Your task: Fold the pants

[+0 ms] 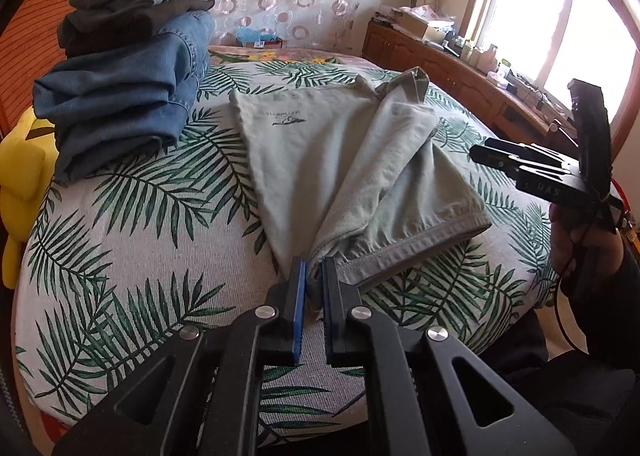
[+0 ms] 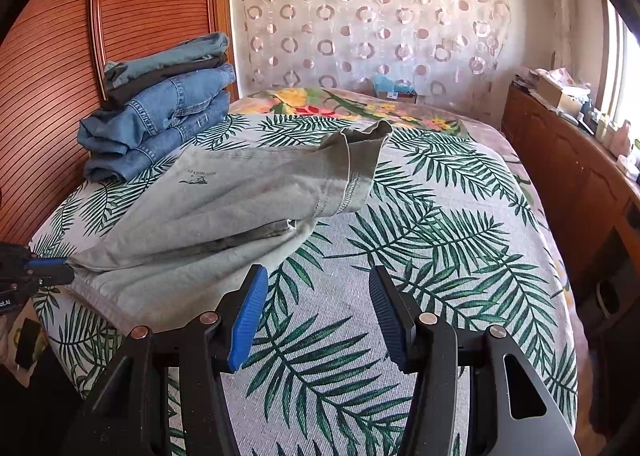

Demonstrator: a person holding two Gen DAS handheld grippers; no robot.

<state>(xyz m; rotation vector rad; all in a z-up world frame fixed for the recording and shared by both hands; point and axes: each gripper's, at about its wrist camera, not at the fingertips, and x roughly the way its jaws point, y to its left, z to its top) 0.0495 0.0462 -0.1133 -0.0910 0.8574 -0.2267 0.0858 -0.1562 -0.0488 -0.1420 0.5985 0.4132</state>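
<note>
Pale green pants [image 1: 340,159] lie partly folded on the palm-leaf bedspread [image 1: 140,240]; they also show in the right wrist view [image 2: 224,211]. My left gripper [image 1: 314,268] is shut on the near corner of the pants' waistband, and it shows at the left edge of the right wrist view [image 2: 60,270]. My right gripper [image 2: 318,308] is open and empty above the bedspread [image 2: 420,256], to the right of the pants. It also shows, held in a hand, in the left wrist view [image 1: 480,153].
A stack of folded jeans and dark pants [image 1: 128,71] sits at the bed's far left [image 2: 160,103]. A yellow plush toy [image 1: 20,175] lies at the left edge. A wooden cabinet [image 2: 568,175] with clutter runs along the right under a window [image 1: 560,15].
</note>
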